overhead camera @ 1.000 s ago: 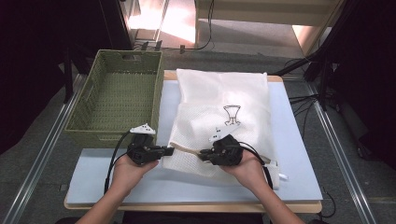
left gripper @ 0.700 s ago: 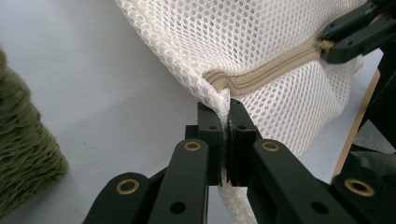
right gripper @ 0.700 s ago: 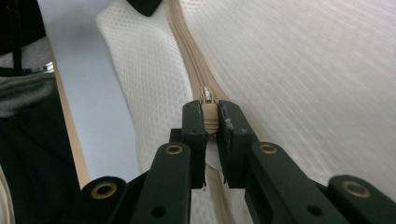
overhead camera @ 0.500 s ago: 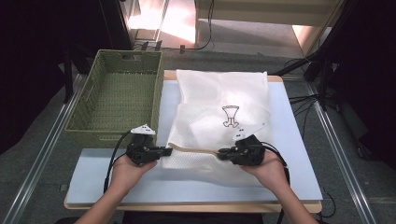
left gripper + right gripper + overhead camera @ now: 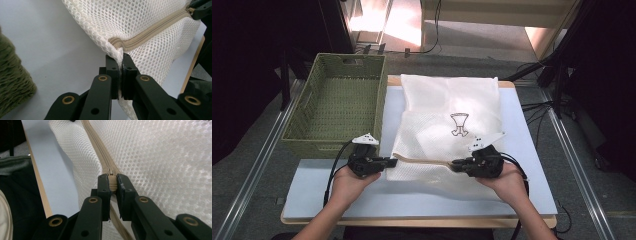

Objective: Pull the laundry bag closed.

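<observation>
A white mesh bag [image 5: 447, 100] with a small printed emblem lies flat on the table, its beige zipper [image 5: 422, 161] running along the near edge. My left gripper [image 5: 393, 161] is shut on the bag's near-left corner, at the zipper's end; the left gripper view shows the mesh [image 5: 140, 20] pinched between the jaws [image 5: 120, 58]. My right gripper [image 5: 454, 163] is farther right on the same zipper line. In the right gripper view it [image 5: 112, 178] is shut on the beige zipper pull [image 5: 112, 185], and the zipper [image 5: 96, 145] runs away from it across the mesh.
A green woven basket [image 5: 334, 107] stands left of the bag, close behind my left hand. A pale blue mat [image 5: 362, 195] covers the wooden table. Metal rails run along both sides, and cables lie on the floor at the right.
My right gripper has slid to the right along the zipper, away from the left one. The left gripper has held still on the bag's corner.
</observation>
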Demonstrator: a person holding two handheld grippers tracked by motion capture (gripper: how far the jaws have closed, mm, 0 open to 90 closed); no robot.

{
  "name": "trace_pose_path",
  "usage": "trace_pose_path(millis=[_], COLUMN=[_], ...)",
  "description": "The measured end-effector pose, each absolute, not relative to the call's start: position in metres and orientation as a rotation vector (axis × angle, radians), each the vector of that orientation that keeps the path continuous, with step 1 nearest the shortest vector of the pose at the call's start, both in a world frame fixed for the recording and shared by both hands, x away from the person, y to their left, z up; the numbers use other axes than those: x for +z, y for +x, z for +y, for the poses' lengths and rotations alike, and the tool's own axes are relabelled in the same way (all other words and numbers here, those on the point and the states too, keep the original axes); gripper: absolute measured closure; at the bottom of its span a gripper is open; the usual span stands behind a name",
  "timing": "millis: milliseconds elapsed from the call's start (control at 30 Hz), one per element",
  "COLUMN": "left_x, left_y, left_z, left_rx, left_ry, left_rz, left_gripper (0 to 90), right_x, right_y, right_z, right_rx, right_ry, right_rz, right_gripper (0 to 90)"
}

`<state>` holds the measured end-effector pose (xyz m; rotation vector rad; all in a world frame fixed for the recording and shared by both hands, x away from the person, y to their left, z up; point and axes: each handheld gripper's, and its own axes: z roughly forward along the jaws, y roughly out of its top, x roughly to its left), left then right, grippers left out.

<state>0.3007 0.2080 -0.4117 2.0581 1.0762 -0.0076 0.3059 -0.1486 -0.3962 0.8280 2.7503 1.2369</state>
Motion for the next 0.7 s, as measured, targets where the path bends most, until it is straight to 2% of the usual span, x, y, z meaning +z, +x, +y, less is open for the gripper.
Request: trace_pose_path(millis=[700], left_x=[-0.414], left_y=[0.300], left_z=[0.208], left_rx=[-0.010], left_ry=[2.079], left_rz=[1.078], left_gripper=[87.7], right_x=[-0.397], right_y=[0.303], right_z=[-0.170], right_rx=[1.225], right_ry=[0.889], right_rz=[2.735], right_gripper=[83.2])
